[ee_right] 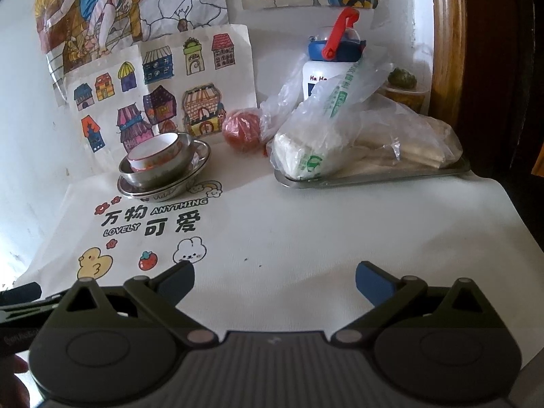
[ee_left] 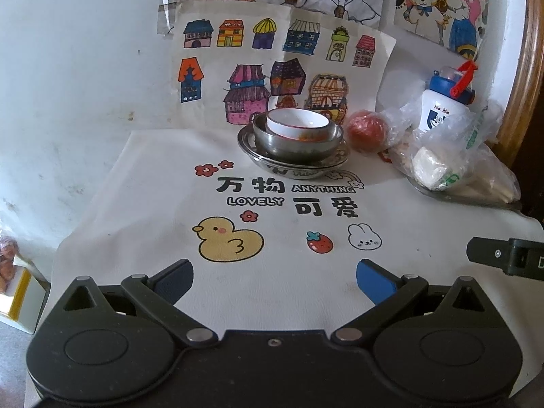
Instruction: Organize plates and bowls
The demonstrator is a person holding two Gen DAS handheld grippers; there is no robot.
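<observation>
One stack of dishes stands at the back of the white cartoon-printed mat, near the wall. A white bowl with a red rim (ee_left: 297,121) (ee_right: 154,152) nests in a steel bowl (ee_left: 295,142) (ee_right: 159,170), which rests on steel plates (ee_left: 294,166) (ee_right: 163,188). My left gripper (ee_left: 274,277) is open, low over the mat's near edge, far short of the stack, with nothing between its blue pads. My right gripper (ee_right: 274,278) is open too, empty, to the right of the left one and well in front of the stack.
A red wrapped ball (ee_left: 367,131) (ee_right: 241,134) lies right of the stack. A steel tray (ee_right: 374,175) holds plastic bags of food (ee_right: 326,142). A white bottle with a blue and red lid (ee_left: 445,102) (ee_right: 335,57) stands behind. Children's drawings (ee_left: 272,68) cover the wall.
</observation>
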